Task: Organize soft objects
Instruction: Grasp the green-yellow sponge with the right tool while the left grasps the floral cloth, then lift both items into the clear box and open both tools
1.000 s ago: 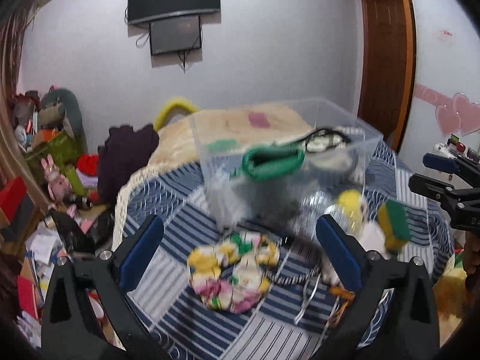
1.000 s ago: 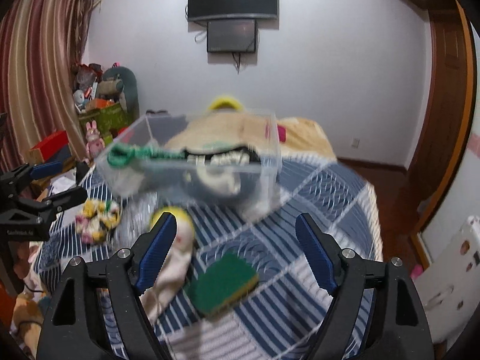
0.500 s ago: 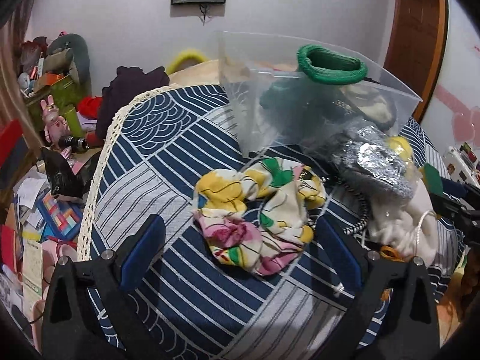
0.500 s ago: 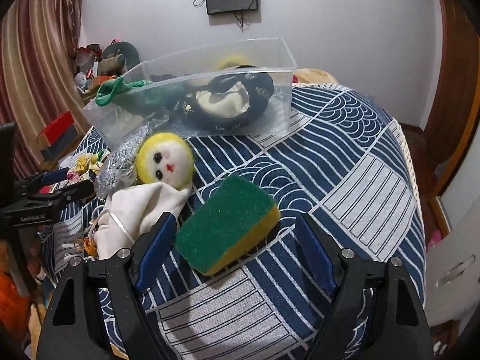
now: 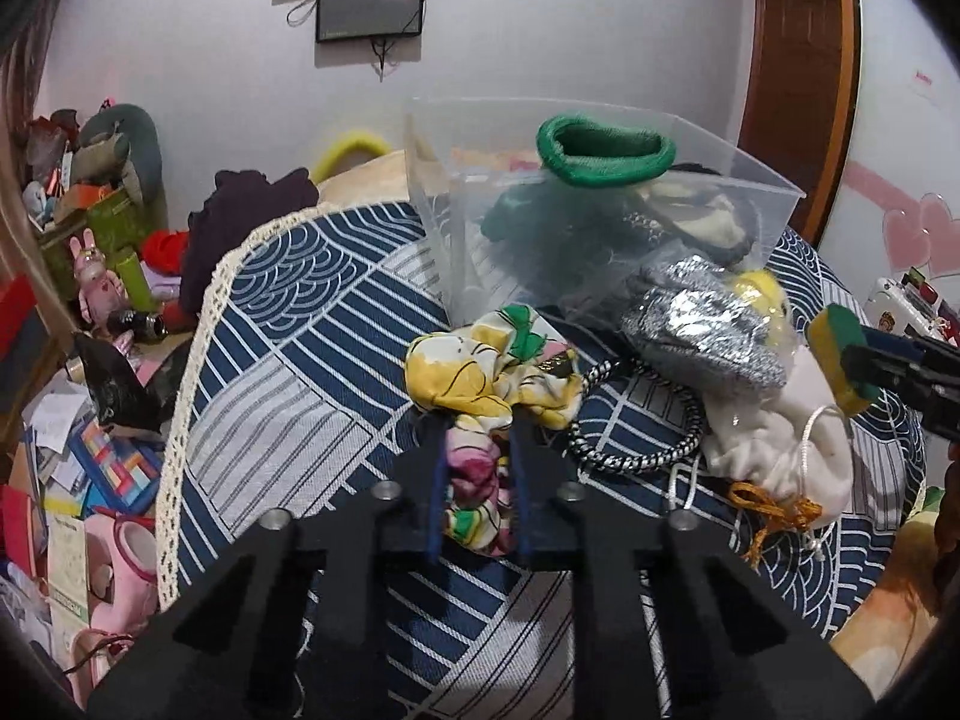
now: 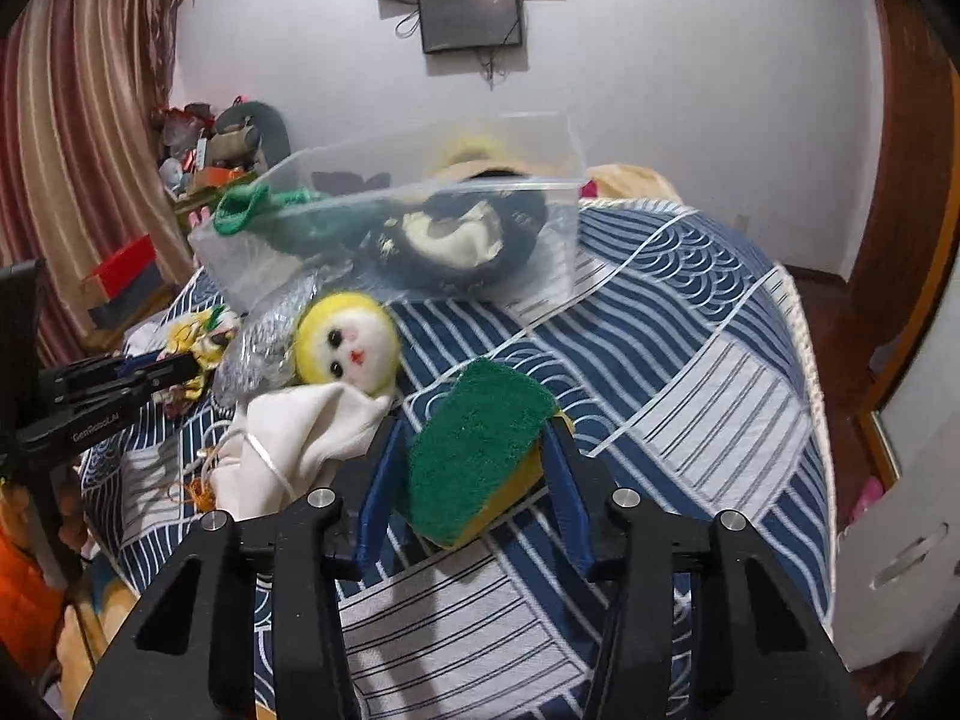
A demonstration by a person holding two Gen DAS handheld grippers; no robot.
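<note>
My left gripper (image 5: 477,429) is shut on a floral scrunchie (image 5: 480,378) lying on the blue patterned cloth. My right gripper (image 6: 474,423) is shut on a green and yellow sponge (image 6: 477,441), which also shows in the left wrist view (image 5: 837,354). A clear plastic bin (image 5: 600,222) stands behind, holding a green knit piece (image 5: 603,150) and a dark slipper (image 6: 462,240). A yellow-headed doll in white cloth (image 6: 348,348) lies between the grippers, next to a silver shiny pouch (image 5: 702,330).
A black and white braided cord (image 5: 648,450) and an orange tassel (image 5: 774,510) lie by the doll. The table edge has a lace trim (image 5: 198,360); cluttered toys and boxes (image 5: 90,252) fill the floor to the left. A wooden door (image 5: 798,60) is at the back right.
Both grippers have closed: the left on the scrunchie, the right on the sponge. Both moved forward and down to the objects.
</note>
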